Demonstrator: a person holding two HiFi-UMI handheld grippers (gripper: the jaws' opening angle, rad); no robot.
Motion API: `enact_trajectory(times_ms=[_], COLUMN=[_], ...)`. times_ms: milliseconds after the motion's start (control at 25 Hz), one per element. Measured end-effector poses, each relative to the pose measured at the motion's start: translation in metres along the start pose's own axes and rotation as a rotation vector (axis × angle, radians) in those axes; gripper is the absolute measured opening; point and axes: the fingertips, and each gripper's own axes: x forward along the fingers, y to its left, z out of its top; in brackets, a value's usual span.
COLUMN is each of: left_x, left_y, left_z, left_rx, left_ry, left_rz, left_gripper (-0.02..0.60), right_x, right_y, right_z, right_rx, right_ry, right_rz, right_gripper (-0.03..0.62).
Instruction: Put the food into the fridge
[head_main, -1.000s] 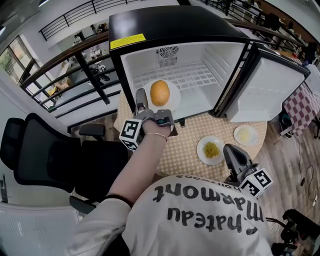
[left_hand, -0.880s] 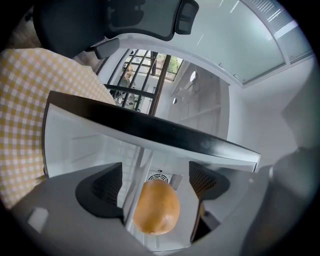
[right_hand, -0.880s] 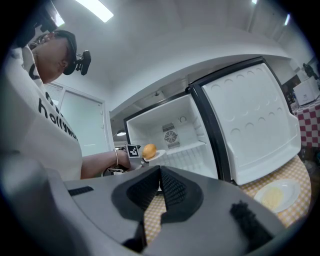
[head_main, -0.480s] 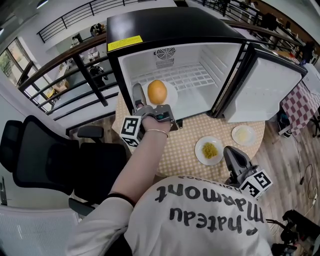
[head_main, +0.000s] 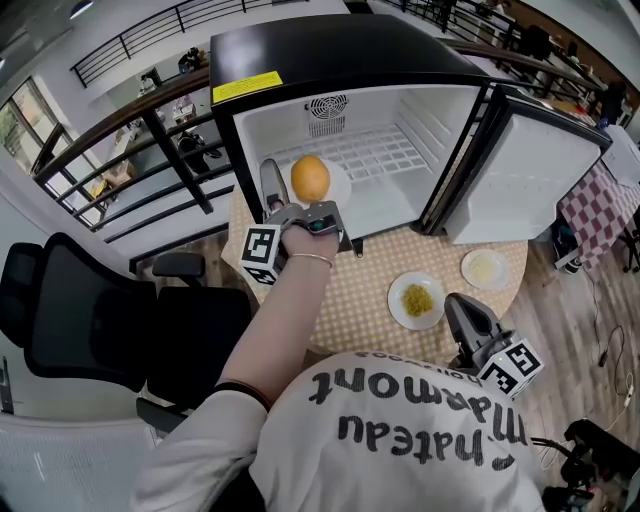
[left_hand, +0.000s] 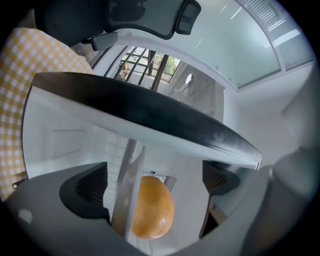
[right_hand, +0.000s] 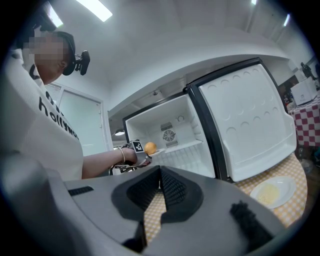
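- While we stand over the table with its yellow checked cloth, our right gripper is the nearest thing, low at four o'clock in the head view. Its jaws are pressed together with nothing between them.
- Just beside it, at about ten o'clock from its tip, a small plate of yellow food lies on the cloth.
- At one o'clock from the same tip sits a second plate of pale food, near the table's edge and apart from the first.
- Farther on, at eleven o'clock from us, our left arm reaches to the fridge mouth with the left gripper.
- Its jaws stand wide and are opening. The rim of a white plate runs edge-on between them, closer to one pad, and neither pad presses on it.
- On that plate lies the round orange-brown food, at the front left of the wire shelf. We cannot tell whether the plate's whole base sits on the shelf.
- Around them stands the black fridge, white inside, with a fan grille at twelve o'clock on its back wall.
- Its door is swung fully open toward two o'clock.
- Off at nine o'clock, well apart from the table, stands a black office chair.
- Beyond it, at ten o'clock, runs a dark railing.
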Motion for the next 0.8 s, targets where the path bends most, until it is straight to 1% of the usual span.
enact_trajectory(times_ms=[240,520,640,800], left_x=[-0.003,-0.015,-0.024,-0.047], left_y=[-0.008,-0.011,-0.014,-0.013], left_z=[-0.001,-0.003,-0.005,-0.002], left_rx=[0.015,0.022,0.023,0.021], left_ry=[0.021,0.054,0.083,0.134], left_rz=[-0.042,-0.046,-0.050,-0.042], left_gripper=[0.581,0.580,0.581,0.575], right_x=[-0.001,0.000,0.001,0.005], right_y=[0.001,0.007,0.011,0.021], right_z=[-0.001,-0.005,-0.006,-0.009], right_rx=[0.007,0.014,0.020,0.019], right_ry=[0.000,0.010,0.014,0.029], right_rz=[-0.001,0.021,0.035,0.078], right_gripper=[0.015,0.015,0.015,0.015])
